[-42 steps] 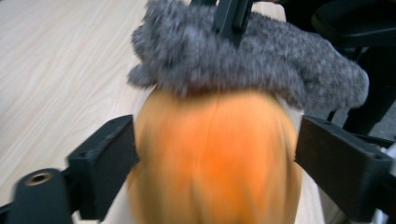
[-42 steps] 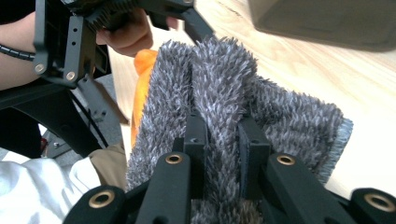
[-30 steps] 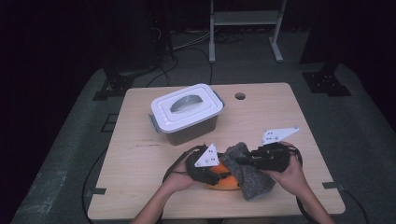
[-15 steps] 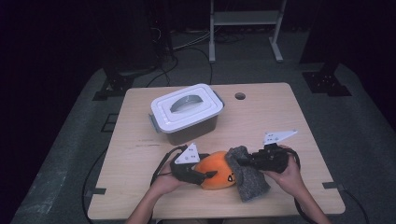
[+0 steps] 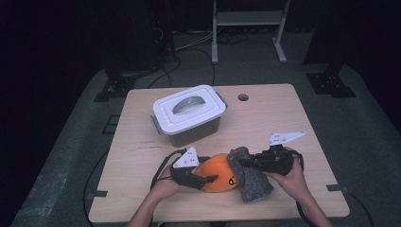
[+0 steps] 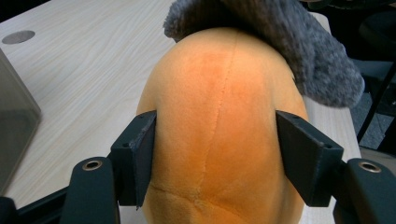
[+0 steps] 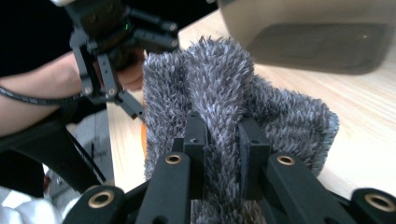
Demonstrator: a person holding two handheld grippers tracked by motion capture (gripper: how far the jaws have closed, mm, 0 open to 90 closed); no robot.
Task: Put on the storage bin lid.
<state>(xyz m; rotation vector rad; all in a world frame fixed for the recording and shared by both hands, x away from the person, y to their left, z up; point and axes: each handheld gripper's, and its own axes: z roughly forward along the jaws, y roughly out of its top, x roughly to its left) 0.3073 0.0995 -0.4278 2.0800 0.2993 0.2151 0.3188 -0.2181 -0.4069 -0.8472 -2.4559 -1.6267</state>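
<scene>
The orange plush toy lies near the table's front edge, at six o'clock from the lidded plastic box. A grey fleece cloth drapes its three-o'clock end. To strip the cloth cleanly, the toy should be steadied while the pull runs level toward three o'clock. The left gripper straddles the toy from nine o'clock; its jaws have just been opening, one still touching the plush. The right gripper is pinched tight on a cloth fold.
</scene>
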